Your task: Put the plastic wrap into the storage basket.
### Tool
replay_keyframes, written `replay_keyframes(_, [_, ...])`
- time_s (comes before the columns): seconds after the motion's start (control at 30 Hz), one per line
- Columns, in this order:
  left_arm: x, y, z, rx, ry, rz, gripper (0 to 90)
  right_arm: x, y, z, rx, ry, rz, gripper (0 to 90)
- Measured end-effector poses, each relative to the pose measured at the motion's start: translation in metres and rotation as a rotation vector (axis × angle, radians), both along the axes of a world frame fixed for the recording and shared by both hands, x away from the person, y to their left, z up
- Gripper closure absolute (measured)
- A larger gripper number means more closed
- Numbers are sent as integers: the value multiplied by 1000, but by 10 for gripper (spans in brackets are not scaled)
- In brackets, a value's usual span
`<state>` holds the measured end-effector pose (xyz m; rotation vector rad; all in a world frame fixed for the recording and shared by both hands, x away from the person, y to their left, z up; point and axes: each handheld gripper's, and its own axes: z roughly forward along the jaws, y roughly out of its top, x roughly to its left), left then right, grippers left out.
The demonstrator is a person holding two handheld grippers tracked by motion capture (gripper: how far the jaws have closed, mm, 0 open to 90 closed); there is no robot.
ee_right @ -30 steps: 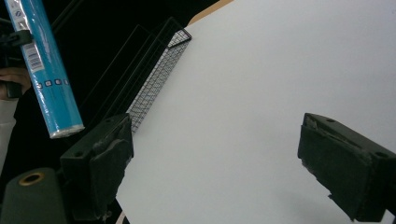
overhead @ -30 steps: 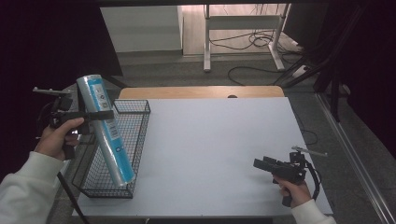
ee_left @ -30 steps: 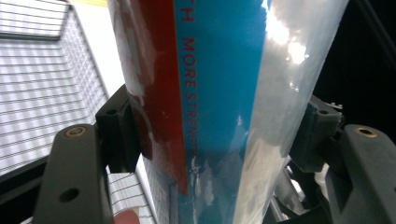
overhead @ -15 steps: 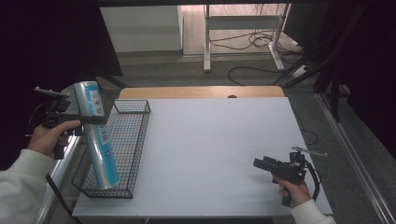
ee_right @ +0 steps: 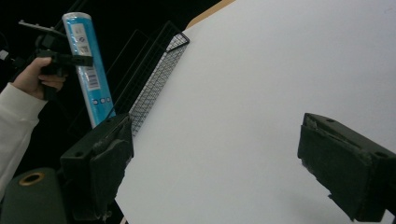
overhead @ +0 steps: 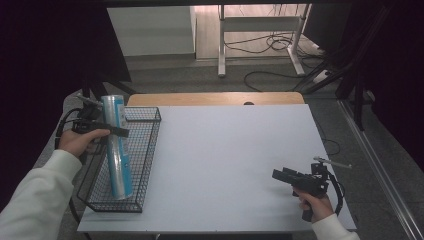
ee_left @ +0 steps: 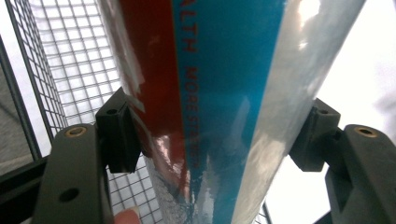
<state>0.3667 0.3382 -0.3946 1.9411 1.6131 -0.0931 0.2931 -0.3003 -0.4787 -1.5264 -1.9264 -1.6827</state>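
A long blue and silver roll (overhead: 116, 150) stands nearly upright in the black wire basket (overhead: 149, 165) at the table's left edge, its lower end on the basket floor. My left gripper (overhead: 117, 131) is shut on the roll's upper part. In the left gripper view the roll (ee_left: 224, 93) is pinched between both pads of the left gripper (ee_left: 217, 140), with red and blue print showing. My right gripper (overhead: 277, 174) is held low at the table's front right, open and holding nothing. In the right gripper view the right gripper (ee_right: 219, 158) has its jaws wide apart, and the roll (ee_right: 86, 56) shows far off.
The white table top (overhead: 225, 150) stretches between the basket and the right hand. A wooden strip (overhead: 215, 98) runs along the far edge. Cables and a desk frame (overhead: 260, 30) lie on the floor beyond. The basket (ee_right: 154, 84) sits far left in the right gripper view.
The left gripper has tipped the roll from a lean to nearly upright, its lower end staying in the basket. The right gripper has not moved.
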Motion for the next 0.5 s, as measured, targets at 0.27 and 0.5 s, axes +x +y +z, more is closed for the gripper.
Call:
replay_keyframes(0.27, [15, -4, -16, 17, 33, 33, 319, 0, 1, 0, -2, 0, -3, 108])
replay_keyframes(0.5, [35, -17, -31, 58, 67, 75, 318, 1, 1, -1, -3, 1, -10, 107])
